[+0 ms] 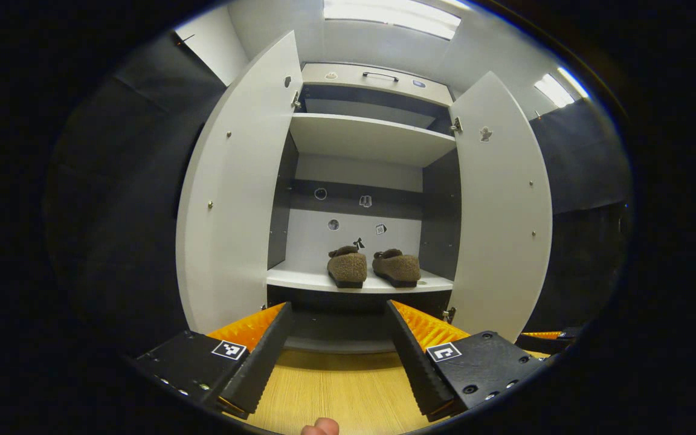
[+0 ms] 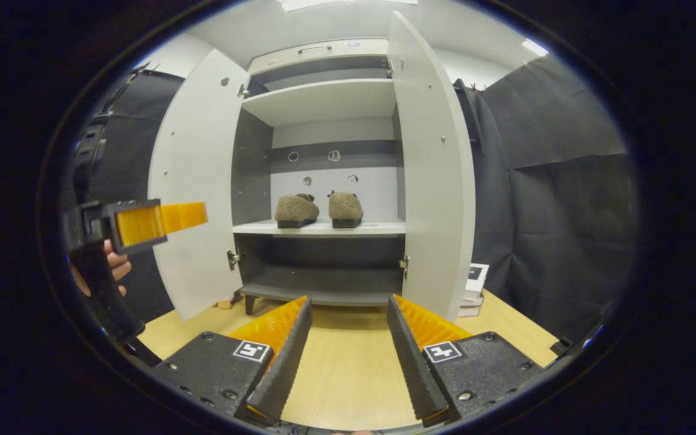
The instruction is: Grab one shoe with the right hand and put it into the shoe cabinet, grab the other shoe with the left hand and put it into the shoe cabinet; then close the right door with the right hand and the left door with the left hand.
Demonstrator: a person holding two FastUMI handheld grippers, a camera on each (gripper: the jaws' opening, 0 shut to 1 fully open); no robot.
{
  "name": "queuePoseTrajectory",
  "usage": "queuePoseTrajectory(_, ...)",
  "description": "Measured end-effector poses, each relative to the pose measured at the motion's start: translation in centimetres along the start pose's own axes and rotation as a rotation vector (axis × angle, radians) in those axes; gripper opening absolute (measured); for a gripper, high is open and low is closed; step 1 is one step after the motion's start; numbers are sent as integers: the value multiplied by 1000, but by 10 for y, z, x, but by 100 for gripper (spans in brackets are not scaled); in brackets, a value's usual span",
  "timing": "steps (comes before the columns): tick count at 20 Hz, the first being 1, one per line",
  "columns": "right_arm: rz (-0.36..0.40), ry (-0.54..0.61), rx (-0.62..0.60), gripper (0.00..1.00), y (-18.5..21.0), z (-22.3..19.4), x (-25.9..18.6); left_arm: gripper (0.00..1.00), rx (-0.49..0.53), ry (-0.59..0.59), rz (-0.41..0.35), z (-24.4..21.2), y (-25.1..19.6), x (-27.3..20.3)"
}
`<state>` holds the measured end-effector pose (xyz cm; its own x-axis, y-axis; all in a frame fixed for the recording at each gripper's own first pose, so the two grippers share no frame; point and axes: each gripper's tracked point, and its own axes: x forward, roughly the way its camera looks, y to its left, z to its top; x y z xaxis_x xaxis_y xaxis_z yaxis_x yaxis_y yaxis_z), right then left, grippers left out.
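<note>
Both shoes (image 1: 372, 267) sit side by side on the cabinet (image 1: 372, 136) shelf, doors wide open. The left gripper (image 1: 339, 356) and right gripper (image 2: 348, 356), fingers spread and empty, have only the doors left to close.

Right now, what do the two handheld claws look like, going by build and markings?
Each claw has two long ribbed fingers on blocky black bases with screw heads, and each base carries a small square black-and-white code tag. That goes for the left claw and the right claw. In the right gripper view, a hand grips the left claw's black handle.
</note>
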<state>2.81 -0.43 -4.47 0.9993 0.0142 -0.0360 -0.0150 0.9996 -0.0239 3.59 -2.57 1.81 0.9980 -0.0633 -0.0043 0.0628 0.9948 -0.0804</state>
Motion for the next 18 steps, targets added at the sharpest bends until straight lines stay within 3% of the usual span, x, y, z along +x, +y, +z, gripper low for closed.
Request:
queuePoseTrajectory(4, 10, 3, 20, 79, 1, -2, -8, 93, -37, 5, 35, -20, 2, -28)
queuePoseTrajectory(8, -11, -27, 47, 80, -16, 23, -17, 93, -53, 26, 48, -26, 7, -37)
queuePoseTrajectory(13, -102, -119, 110, 82, -94, 101, -31, 93, -24, 20, 51, -23, 9, -39)
queuePoseTrajectory(18, -260, -244, 109, 82, -178, 167, -35, 93, -16, 27, 42, -23, 7, -39)
